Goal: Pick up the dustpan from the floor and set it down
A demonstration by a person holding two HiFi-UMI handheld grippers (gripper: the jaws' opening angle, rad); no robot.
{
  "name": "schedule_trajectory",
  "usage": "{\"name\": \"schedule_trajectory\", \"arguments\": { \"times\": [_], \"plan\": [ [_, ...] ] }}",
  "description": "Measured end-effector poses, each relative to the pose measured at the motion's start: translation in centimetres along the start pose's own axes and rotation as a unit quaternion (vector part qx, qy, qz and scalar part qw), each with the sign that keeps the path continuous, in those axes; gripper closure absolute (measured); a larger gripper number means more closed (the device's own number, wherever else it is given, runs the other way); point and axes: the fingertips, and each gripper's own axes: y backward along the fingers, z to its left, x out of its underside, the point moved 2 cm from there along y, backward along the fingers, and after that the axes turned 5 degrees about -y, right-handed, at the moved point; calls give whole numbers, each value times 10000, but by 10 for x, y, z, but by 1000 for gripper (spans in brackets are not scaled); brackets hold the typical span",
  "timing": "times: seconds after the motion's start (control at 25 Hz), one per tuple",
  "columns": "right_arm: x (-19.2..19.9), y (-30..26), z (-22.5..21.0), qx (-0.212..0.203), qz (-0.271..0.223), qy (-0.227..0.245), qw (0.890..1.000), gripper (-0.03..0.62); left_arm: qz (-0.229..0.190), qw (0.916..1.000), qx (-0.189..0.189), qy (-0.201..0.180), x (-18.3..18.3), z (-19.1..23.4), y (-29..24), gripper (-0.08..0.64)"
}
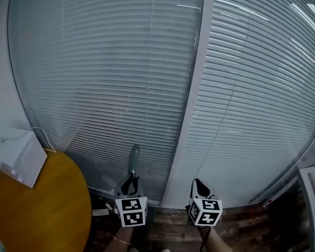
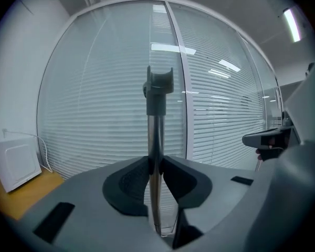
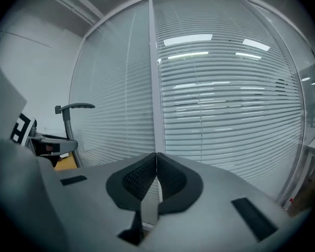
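Observation:
The dustpan's upright metal handle (image 2: 156, 151), topped by a grey plastic grip (image 2: 159, 85), stands between the pads of my left gripper (image 2: 156, 185), which is shut on it. In the head view the handle (image 1: 133, 160) rises above the left gripper (image 1: 130, 185) at the bottom centre. The pan itself is hidden below the frames. My right gripper (image 3: 156, 161) is shut with nothing between its pads and hangs beside the left one (image 1: 199, 187). From the right gripper view the handle (image 3: 69, 121) shows at far left.
A glass wall with lowered blinds (image 1: 121, 77) and a white post (image 1: 191, 104) fills the front. A round yellow table (image 1: 42, 209) with a white box (image 1: 21, 159) is at lower left. Wood floor (image 1: 252, 224) and a white cabinet (image 1: 312, 193) lie at lower right.

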Motion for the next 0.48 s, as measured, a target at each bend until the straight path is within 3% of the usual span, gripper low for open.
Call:
{"name": "schedule_trajectory", "arguments": {
  "times": [0.16,0.48],
  "plan": [
    [-21,13,-5,113,-178,-66,9998,560,-121,9998,146,-46,-15,-9,7,468],
    [-11,43,-21,387,-150,-172,9990,560,-65,9988,456,-189,-7,-36,19,468]
  ]
}}
